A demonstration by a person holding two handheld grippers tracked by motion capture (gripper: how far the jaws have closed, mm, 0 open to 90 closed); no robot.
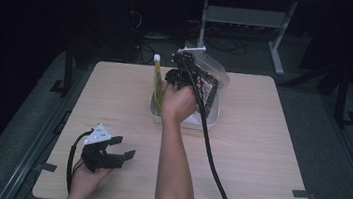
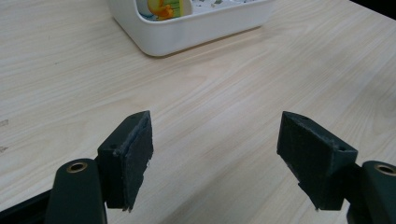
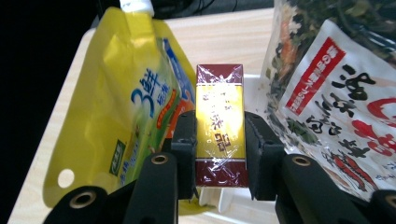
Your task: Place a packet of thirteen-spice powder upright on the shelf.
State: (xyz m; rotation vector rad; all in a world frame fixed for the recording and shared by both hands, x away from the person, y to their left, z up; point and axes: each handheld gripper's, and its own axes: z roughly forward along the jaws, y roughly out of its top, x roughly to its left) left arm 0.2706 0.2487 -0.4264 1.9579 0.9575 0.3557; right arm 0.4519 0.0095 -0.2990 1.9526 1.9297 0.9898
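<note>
My right gripper (image 3: 219,137) is shut on a small maroon and gold box (image 3: 219,112) wrapped in clear film, held over the white bin (image 1: 182,118) in the middle of the table. In the high view the right gripper (image 1: 183,75) sits above the bin between a yellow pouch (image 1: 157,82) and a clear bag of dried greens (image 1: 212,76). The yellow pouch (image 3: 126,102) stands left of the box and the dried greens bag (image 3: 336,84) right of it. My left gripper (image 1: 121,151) rests open near the table's front left, and its jaws (image 2: 215,154) stand wide apart over bare wood.
The white bin (image 2: 196,25) lies ahead of the left gripper, with a colourful packet (image 2: 163,7) inside. A black cable (image 1: 211,154) trails from the right gripper across the table towards the front edge. A desk frame (image 1: 244,16) stands beyond the table in the dark.
</note>
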